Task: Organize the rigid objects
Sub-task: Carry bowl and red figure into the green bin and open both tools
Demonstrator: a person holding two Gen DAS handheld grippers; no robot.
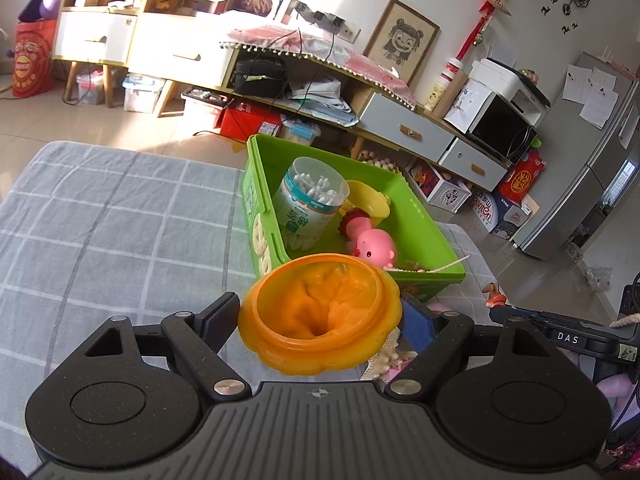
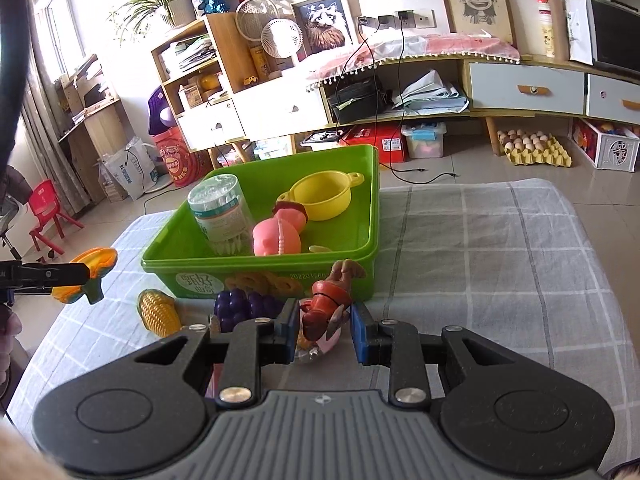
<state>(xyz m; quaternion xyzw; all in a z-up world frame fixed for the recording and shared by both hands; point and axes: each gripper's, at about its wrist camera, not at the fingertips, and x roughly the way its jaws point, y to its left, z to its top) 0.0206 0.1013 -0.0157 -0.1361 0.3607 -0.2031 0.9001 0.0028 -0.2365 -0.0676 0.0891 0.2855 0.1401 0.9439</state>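
One green bin (image 2: 280, 276), two framed pictures (image 2: 476, 0).

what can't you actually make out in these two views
- Left wrist view: the orange pumpkin pot covers the toys beneath it.
- Right wrist view: the figurine and the fingers hide most of a pink thing below.
- Right wrist view: the near wall of the green bin hides its floor.

Green bin (image 2: 360, 248) — grey checked cloth (image 2: 500, 260)

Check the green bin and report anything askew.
The cotton swab jar is tilted in the green bin rather than standing upright. The pink pig toy lies tipped over beside it. The yellow pot behind them sits upright.
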